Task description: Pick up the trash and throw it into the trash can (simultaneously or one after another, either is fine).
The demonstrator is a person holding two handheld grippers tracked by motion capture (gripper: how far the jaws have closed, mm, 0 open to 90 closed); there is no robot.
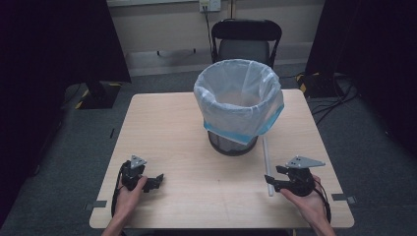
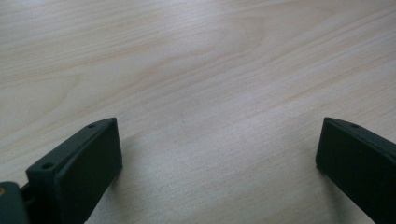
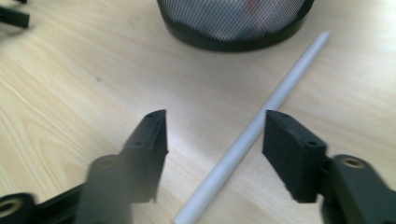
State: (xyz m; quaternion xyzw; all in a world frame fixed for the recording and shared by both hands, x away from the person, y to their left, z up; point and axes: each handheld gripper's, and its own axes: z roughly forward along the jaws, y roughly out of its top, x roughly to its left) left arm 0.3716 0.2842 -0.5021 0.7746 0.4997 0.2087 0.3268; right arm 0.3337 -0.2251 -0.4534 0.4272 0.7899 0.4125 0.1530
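Note:
A thin white tube (image 1: 267, 167) lies on the wooden table (image 1: 167, 128), running from the bin toward the front edge. My right gripper (image 1: 273, 178) sits low over its near end. In the right gripper view the tube (image 3: 261, 121) passes between the two black jaws of that gripper (image 3: 215, 126), closer to the right-hand one, and neither pad touches it. At the front left of the table my left gripper (image 1: 156, 182) rests open. In the left gripper view its jaws (image 2: 219, 144) stand wide apart over bare wood.
A black mesh bin (image 1: 232, 143) lined with a clear, blue-edged bag (image 1: 238, 98) stands at the table's middle back; its base (image 3: 233, 23) is just ahead of my right gripper. A black chair (image 1: 246, 42) stands behind the table. Cables lie on the floor at right.

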